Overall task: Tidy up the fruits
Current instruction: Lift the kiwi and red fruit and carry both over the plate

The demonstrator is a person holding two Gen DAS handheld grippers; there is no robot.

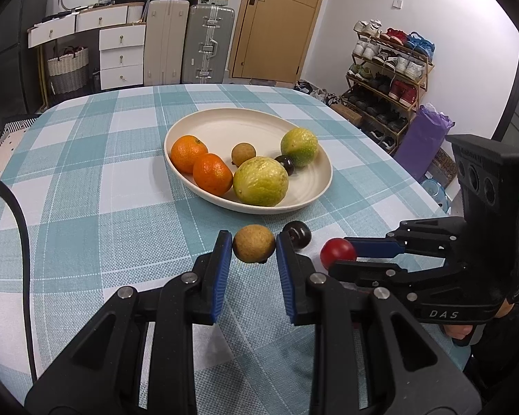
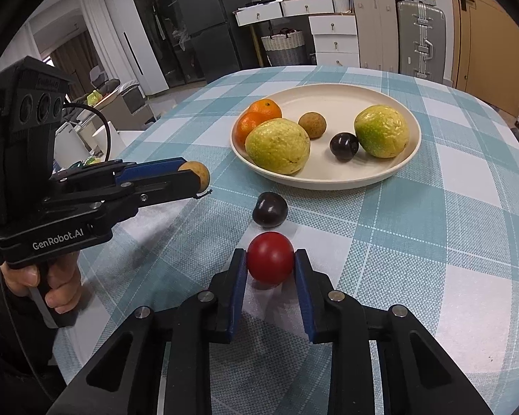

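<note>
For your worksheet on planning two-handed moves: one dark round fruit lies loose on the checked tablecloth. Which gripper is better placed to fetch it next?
Neither is free: the left gripper grips a tan round fruit, the right gripper a red one. The dark round fruit lies straight ahead of the right, so probably right, after unloading.

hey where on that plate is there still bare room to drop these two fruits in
The plate is bare along its far rim, behind the brown longan, and at the near rim between the dark plum and the big green fruit. Crowded: the left side, by the oranges.

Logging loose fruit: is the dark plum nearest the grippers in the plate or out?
Out. The dark plum lies on the tablecloth, before the plate's rim.
</note>
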